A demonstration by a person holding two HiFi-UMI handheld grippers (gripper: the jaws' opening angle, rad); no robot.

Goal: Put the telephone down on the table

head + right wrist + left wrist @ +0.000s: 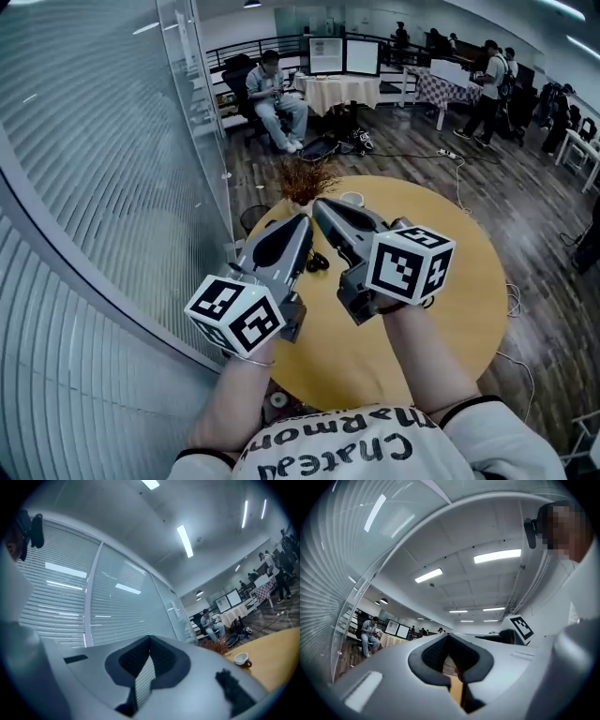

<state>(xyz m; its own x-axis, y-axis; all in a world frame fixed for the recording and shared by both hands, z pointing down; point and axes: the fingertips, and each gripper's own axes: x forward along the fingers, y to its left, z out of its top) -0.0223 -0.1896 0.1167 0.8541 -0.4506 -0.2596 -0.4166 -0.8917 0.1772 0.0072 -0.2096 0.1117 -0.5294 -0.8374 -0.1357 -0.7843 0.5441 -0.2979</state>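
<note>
Up over the round yellow table (441, 319) with the left gripper (305, 218) and the right gripper (318, 203), tips nearly touching. Clamped tight on both sides, nothing between either pair of jaws. Down on the tabletop beneath the two tips: a dark shape, apparently the telephone (317, 263), mostly hidden. Beyond, near the far edge, a white cup (352, 199) beside a dried plant (305, 178).
</note>
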